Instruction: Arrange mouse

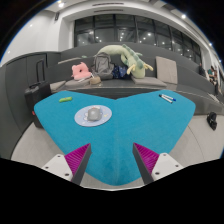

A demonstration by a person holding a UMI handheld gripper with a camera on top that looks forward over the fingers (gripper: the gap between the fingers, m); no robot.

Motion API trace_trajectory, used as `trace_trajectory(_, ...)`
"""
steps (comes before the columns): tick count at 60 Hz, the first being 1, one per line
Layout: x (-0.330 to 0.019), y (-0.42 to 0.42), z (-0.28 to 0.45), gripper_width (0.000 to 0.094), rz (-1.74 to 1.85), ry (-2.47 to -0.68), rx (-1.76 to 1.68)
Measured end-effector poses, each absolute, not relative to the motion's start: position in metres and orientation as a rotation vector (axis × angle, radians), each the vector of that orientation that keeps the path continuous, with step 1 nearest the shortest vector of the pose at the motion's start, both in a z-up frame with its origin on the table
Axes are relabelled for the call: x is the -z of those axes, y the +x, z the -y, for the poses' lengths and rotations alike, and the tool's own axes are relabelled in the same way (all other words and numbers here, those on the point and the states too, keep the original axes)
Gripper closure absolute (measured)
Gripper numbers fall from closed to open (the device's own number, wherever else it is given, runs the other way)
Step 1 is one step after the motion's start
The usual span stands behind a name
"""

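Note:
A grey mouse (95, 114) sits on a round light-grey mouse pad (93, 116) on the teal table top (130, 125), ahead of my fingers and a little to the left. My gripper (112, 160) is open and empty, its two fingers with magenta pads (78, 156) spread wide over the table's near edge. Nothing stands between the fingers.
A green marker (65, 99) lies at the table's far left and a blue-white one (167, 98) at the far right. Beyond the table a dark sofa holds a pink plush (80, 71), a green crocodile plush (125, 56) and a bag (102, 65).

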State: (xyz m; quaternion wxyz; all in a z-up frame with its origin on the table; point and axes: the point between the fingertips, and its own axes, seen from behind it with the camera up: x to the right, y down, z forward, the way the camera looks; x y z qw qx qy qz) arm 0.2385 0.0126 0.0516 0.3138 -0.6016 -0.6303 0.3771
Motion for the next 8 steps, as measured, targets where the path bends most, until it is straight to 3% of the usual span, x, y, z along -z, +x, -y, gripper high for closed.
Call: trace_trajectory(8, -0.0570, 0.2374, -0.0163, 0.0082, 1.644, -1.565, -0.998)
